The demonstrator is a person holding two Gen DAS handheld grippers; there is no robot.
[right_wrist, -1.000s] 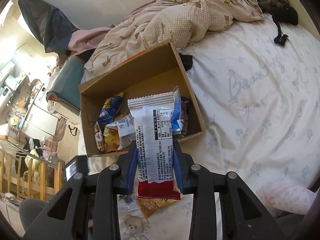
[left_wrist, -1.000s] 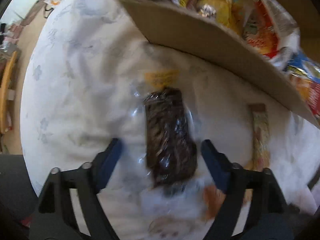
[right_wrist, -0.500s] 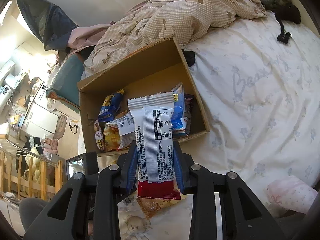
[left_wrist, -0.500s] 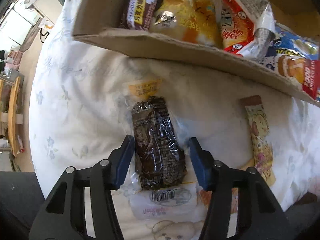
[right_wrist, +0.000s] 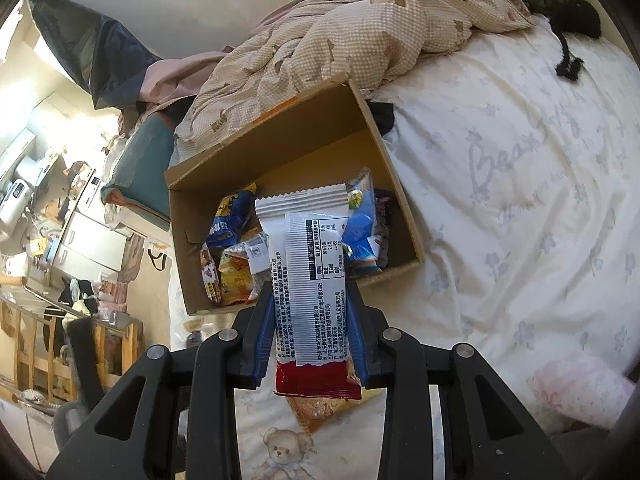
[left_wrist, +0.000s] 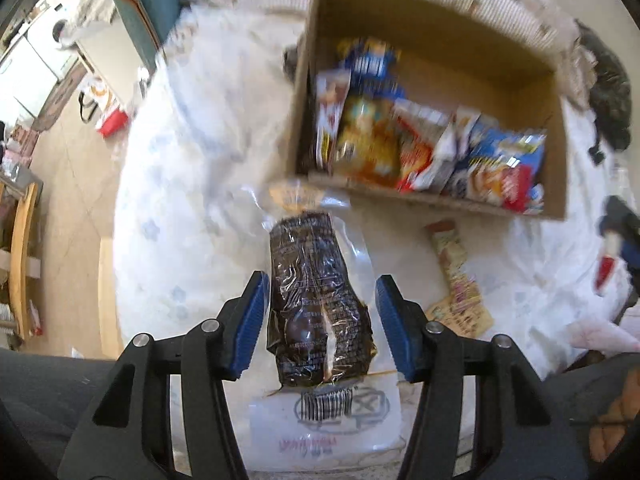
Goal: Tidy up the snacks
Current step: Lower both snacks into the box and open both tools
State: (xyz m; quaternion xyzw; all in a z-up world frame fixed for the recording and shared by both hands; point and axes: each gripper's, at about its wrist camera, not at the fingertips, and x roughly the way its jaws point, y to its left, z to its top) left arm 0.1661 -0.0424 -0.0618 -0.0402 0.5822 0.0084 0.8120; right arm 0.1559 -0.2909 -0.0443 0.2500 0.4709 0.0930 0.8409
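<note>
**Two packets held over the bed, box partly blurred**

The left wrist view is smeared by motion, so the labels of the snacks (left_wrist: 424, 148) in the cardboard box (left_wrist: 436, 200) cannot be read. The lower end of the dark cake packet (left_wrist: 316, 304) runs under the claw frame and is cut off there. At the right edge of that view only a sliver of the other claw shows.

The left claw (left_wrist: 320, 320) is clenched on the dark cake packet: its clear wrapper fills the gap between the blue pads (left_wrist: 250, 320), and the packet hangs clear of the white bedsheet (left_wrist: 180, 200), its yellow-labelled top pointing toward the near wall of the box. A slim patterned stick packet (left_wrist: 452, 260) lies on the sheet just right of it, near the box.

In the right wrist view the right claw (right_wrist: 310, 320) is clamped on a white-and-red snack bar (right_wrist: 306, 276), held upright with its crimped top in front of the open box (right_wrist: 280, 152). The bar hides part of the box's contents. A checked quilt (right_wrist: 360, 28) is bunched behind the box.
</note>
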